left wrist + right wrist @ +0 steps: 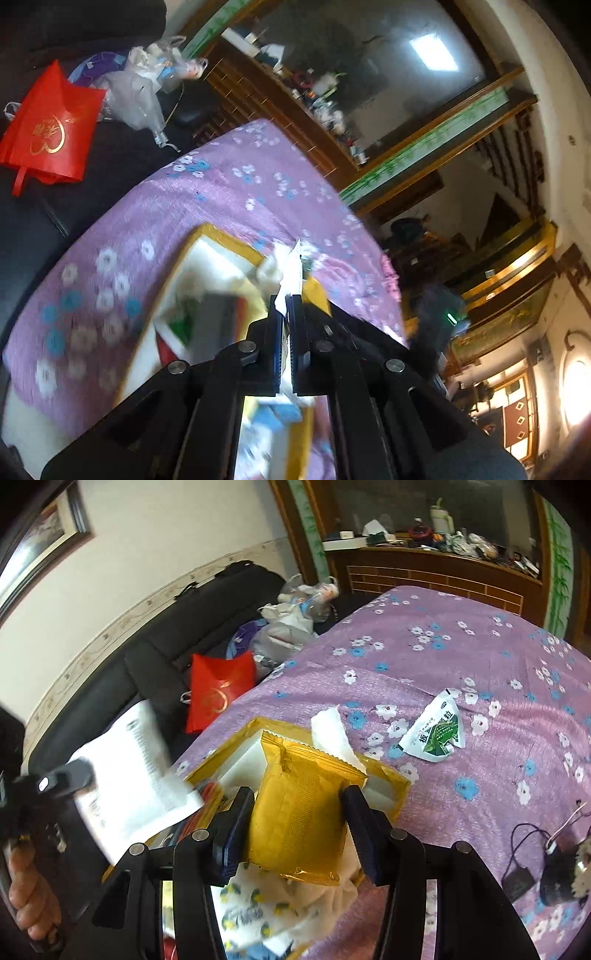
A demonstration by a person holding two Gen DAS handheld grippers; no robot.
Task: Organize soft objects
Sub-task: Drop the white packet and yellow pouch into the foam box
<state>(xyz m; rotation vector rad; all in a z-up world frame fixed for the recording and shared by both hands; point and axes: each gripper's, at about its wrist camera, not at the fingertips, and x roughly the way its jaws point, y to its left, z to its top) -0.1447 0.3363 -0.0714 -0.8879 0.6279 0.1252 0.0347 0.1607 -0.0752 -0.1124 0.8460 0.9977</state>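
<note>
**Mia:** Tongs first! The right tongs (297, 814) hold a gold packet (299, 805). One blue pad presses each side of it, so the jaws stand partway apart with the packet filling the gap.

**Ben:** Which way does the packet lie?

**Mia:** Its long side runs away from the tongs, toward the far end of the yellow box (395, 779). The box sits right under it, on the purple flowered cloth (461, 635) over the tabletop. I think the packet only has to go down.

**Ben:** And the left tongs (289, 306)?

**Mia:** Shut tight on a white printed packet (291, 275). In the left view you only see its thin edge sticking up. In the right view you see the flat face of it (136, 768), with tiny printing, out past the left side of the box.

**Ben:** So which hand is nearer the box?

**Mia:** The right one, I guess. It hangs over the middle. The left one is off by the edge.

**Ben:** Anything else one view shows?

**Mia:** Only the right view shows a green and white sachet (436, 733) lying alone on the cloth, well apart from the box, and a white tissue (328, 727) at the box rim. Both views show the red bag (48, 125) on the dark sofa (155, 642).

**Ben:** What is inside the box?

**Mia:** Some soft packs, but they are blurry.
</note>
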